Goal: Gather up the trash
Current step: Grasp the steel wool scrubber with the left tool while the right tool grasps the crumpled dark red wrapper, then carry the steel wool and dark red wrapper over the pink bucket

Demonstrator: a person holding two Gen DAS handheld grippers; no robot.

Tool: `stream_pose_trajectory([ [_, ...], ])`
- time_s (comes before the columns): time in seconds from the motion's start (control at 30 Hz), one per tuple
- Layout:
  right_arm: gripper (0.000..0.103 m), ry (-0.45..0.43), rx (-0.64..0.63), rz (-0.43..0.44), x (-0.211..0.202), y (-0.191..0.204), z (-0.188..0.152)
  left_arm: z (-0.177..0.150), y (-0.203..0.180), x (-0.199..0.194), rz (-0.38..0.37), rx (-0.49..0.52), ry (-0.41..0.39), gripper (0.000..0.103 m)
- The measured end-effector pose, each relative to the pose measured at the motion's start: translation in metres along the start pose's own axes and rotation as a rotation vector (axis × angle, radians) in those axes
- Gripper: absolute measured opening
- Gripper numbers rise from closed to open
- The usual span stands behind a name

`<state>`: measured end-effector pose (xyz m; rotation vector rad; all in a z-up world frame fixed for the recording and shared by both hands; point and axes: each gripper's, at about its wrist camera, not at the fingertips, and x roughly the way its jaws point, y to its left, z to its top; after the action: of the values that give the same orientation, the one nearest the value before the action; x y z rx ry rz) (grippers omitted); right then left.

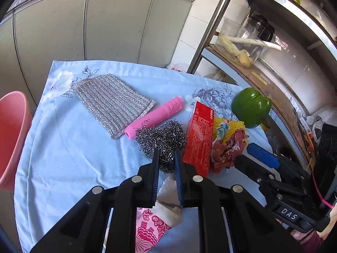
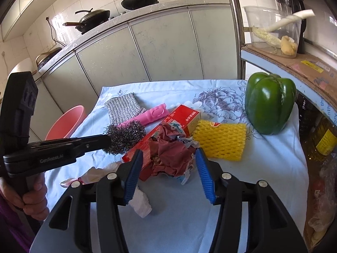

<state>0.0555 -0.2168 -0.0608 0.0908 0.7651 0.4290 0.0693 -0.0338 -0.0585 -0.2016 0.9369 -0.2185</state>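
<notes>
On the blue floral cloth (image 1: pixel 63 147) lie a crumpled red wrapper (image 2: pixel 170 154), a red carton (image 1: pixel 200 135), yellow foam netting (image 2: pixel 221 141), white tissue (image 2: pixel 141 202) and a pink-patterned paper (image 1: pixel 151 225). My left gripper (image 1: pixel 166 156) has its jaws narrowly apart, with the near edge of a steel wool ball (image 1: pixel 162 139) between the fingertips; it also shows in the right wrist view (image 2: pixel 105 141). My right gripper (image 2: pixel 168 154) is open, its blue pads on either side of the crumpled wrapper.
A silver scouring cloth (image 1: pixel 111 101), a pink tube (image 1: pixel 155 116) and a green pepper (image 2: pixel 269 103) also lie on the cloth. A pink basin (image 1: pixel 12 135) stands left of the table. A shelf (image 2: pixel 294 63) with a clear container stands to the right.
</notes>
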Motion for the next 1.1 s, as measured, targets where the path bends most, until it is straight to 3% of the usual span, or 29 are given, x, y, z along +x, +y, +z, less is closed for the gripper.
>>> stream_pose_trajectory([
  [0.47,0.053,0.015,-0.023,-0.048,0.018,0.001,0.003,0.001,0.006,-0.009,-0.035,-0.022,-0.017,0.013],
  [0.53,0.048,0.027,-0.005,-0.044,0.02,-0.002,0.001,0.0,0.007,-0.011,-0.037,-0.024,-0.02,0.013],
  [0.57,0.037,0.029,0.011,-0.04,0.021,-0.004,0.0,0.0,0.008,-0.013,-0.037,-0.024,-0.022,0.013],
  [0.67,0.031,0.034,0.036,-0.038,0.02,-0.008,-0.001,-0.002,0.009,-0.02,-0.039,-0.024,-0.033,0.013],
  [1.1,0.03,-0.022,0.037,-0.043,-0.02,0.002,0.001,-0.009,0.019,-0.066,-0.06,-0.028,-0.126,0.013],
])
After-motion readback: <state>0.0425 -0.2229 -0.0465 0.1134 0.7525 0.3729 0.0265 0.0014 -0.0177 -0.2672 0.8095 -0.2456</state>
